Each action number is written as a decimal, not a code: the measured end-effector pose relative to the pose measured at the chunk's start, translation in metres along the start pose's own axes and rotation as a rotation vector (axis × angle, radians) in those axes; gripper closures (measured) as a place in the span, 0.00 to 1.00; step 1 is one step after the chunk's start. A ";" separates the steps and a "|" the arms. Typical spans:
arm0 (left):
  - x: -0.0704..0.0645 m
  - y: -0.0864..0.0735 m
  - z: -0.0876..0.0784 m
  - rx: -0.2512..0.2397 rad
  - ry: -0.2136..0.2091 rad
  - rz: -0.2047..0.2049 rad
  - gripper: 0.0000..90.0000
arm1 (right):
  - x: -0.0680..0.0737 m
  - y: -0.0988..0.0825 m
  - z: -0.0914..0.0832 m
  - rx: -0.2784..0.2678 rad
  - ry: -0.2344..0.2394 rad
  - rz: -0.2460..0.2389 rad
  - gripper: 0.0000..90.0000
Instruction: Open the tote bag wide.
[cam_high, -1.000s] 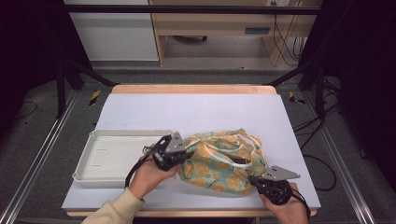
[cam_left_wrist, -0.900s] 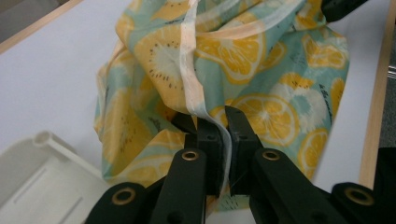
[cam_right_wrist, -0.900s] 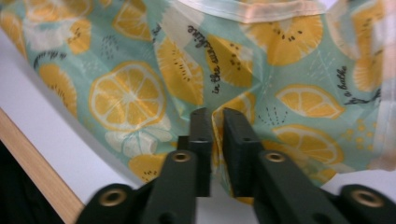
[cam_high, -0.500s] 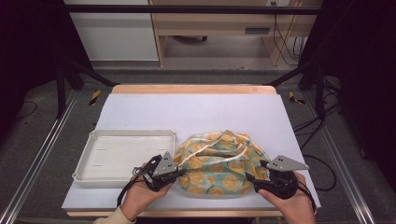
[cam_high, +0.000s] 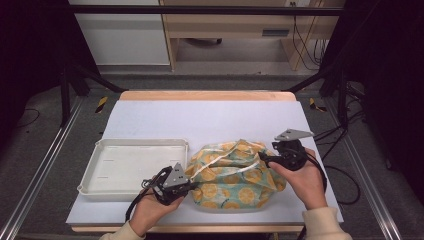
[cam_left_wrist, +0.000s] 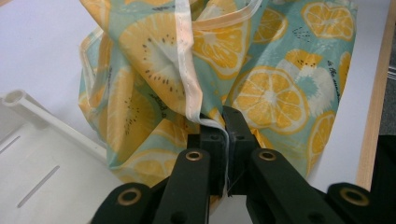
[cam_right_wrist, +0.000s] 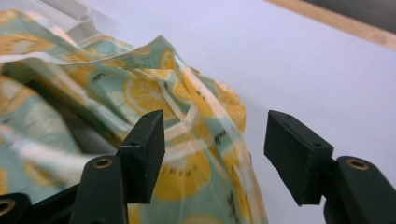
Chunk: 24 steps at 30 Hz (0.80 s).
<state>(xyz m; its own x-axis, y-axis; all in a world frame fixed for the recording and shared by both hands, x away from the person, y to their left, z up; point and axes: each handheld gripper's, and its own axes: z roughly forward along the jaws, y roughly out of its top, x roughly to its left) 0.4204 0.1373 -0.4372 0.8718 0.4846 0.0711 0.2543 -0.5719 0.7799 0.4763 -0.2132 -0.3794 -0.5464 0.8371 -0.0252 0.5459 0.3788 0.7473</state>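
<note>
Left gripper (cam_left_wrist: 227, 122) clamped tight on the orange-print bag's (cam_high: 235, 175) pale edge, right gripper (cam_right_wrist: 212, 154) jaws just closing a bit, gaping, nothing gripped

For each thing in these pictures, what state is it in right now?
Left gripper: shut on the bag's pale trim.
Right gripper: open, jaws just narrowed a little, bag edge between them but not pinched.
Bag: crumpled, lying on the table, fruit print.
Tray: flat on the table, nothing in it.
</note>
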 end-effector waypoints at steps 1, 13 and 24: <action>0.000 0.000 0.000 -0.002 -0.002 -0.002 0.98 | -0.003 0.004 0.013 0.027 -0.002 0.014 0.40; -0.001 0.001 -0.005 -0.002 -0.018 -0.003 0.98 | -0.007 0.005 0.020 0.052 -0.007 0.020 0.98; -0.001 0.002 0.002 0.019 -0.008 -0.003 0.98 | 0.022 -0.032 -0.042 -0.165 0.019 -0.029 1.00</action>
<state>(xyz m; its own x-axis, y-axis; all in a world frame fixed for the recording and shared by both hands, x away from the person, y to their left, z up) 0.4209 0.1340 -0.4374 0.8743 0.4813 0.0634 0.2653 -0.5831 0.7679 0.4199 -0.2241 -0.3760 -0.5731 0.8186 -0.0375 0.4188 0.3320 0.8452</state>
